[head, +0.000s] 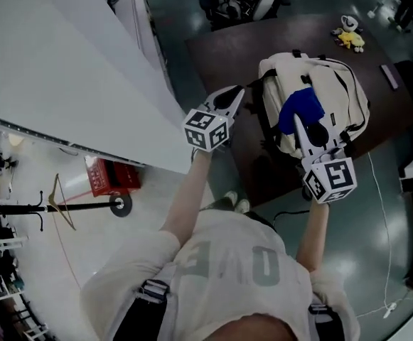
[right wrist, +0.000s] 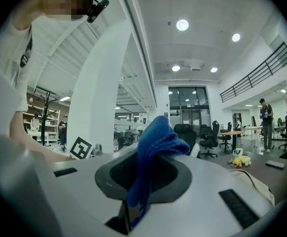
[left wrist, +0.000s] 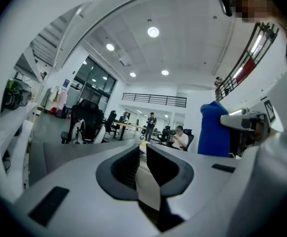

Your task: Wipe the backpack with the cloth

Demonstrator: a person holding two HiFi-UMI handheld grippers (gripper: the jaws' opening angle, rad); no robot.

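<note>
One backpack (head: 342,84) lies on the dark table (head: 213,55), its long axis running roughly 12 to 6 o'clock. One blue cloth (head: 302,109) is pinched in the closed right gripper (head: 298,123), over the backpack's middle and nearer to it. The left gripper (head: 236,94), at the 9 o'clock edge, is nearly closed, seemingly on a pale fold of the backpack.

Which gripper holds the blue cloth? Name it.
The right gripper: the blue cloth is bunched between its jaws. The left gripper pinches the cream backpack instead.
</note>
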